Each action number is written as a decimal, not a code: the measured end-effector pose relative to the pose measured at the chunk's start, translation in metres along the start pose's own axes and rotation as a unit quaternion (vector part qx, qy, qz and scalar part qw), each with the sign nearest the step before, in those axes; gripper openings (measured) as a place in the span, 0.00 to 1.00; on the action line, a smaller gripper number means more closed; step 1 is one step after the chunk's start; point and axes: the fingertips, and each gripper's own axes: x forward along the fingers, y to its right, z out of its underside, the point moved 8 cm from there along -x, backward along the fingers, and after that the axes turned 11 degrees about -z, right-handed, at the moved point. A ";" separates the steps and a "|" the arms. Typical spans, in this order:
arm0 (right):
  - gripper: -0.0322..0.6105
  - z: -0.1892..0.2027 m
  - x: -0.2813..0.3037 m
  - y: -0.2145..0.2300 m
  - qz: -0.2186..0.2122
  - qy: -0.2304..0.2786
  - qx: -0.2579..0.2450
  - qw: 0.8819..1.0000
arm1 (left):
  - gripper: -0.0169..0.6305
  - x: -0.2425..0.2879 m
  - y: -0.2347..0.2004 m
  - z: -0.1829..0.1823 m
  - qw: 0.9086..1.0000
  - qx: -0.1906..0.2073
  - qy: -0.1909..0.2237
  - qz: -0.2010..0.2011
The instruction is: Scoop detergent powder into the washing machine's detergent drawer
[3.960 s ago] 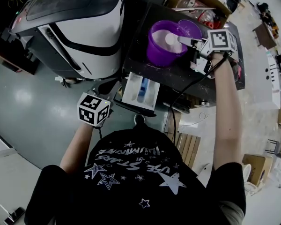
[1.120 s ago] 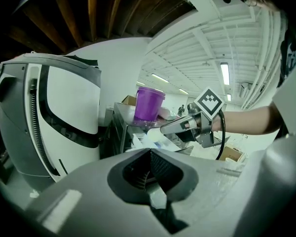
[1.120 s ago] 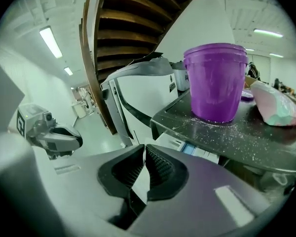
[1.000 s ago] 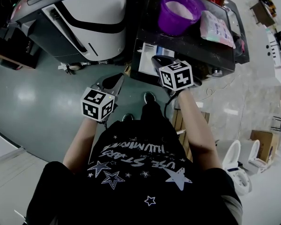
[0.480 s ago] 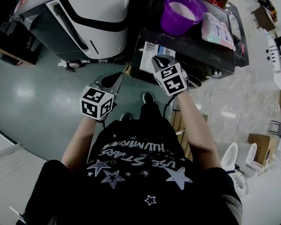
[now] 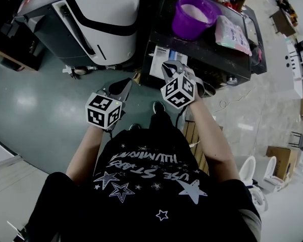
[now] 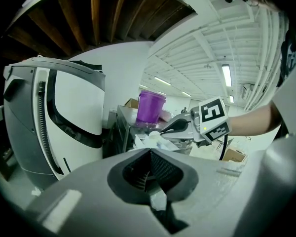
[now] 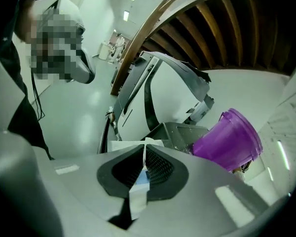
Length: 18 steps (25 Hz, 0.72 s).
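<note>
scoop (image 7: 153,133) pinched by its handle in right gripper (image 6: 168,67) above detergent drawer (image 6: 157,58); left gripper (image 6: 125,83) jaws together, empty

The head camera looks steeply down on the left gripper (image 6: 123,86) and right gripper (image 6: 168,67). The gripper cameras sit close behind their jaws, apparently tilted upward, and share the purple tub (image 7: 150,107) ahead.

The scoop (image 7: 154,134) is white, pinched by its handle in the right gripper (image 6: 169,68), with its bowl sticking out past the tips. Right under it is the detergent drawer (image 6: 156,58), pulled open, white with a blue insert. Further ahead, the purple tub (image 6: 189,26) stands upright, holding white powder (image 6: 197,9).
</note>
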 end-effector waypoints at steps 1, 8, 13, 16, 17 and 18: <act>0.11 0.000 0.000 0.000 0.003 -0.003 -0.008 1.000 | 0.03 0.000 0.000 0.000 1.000 0.000 0.002 -0.001; 0.11 -0.004 0.001 -0.003 0.038 -0.028 -0.093 0.995 | 0.03 -0.004 -0.002 -0.002 1.000 0.001 0.010 -0.005; 0.11 -0.008 0.001 -0.003 0.061 -0.043 -0.138 0.988 | 0.03 -0.006 -0.007 -0.005 1.000 0.000 0.017 -0.009; 0.11 -0.011 0.001 -0.003 0.061 -0.050 -0.140 0.987 | 0.03 -0.008 -0.009 -0.009 1.000 -0.001 0.022 -0.009; 0.11 -0.011 0.001 -0.003 0.061 -0.053 -0.138 0.987 | 0.03 -0.009 -0.010 -0.010 1.000 -0.001 0.024 -0.009; 0.11 -0.011 0.001 -0.003 0.062 -0.054 -0.133 0.988 | 0.03 -0.011 -0.010 -0.010 1.000 -0.001 0.026 -0.008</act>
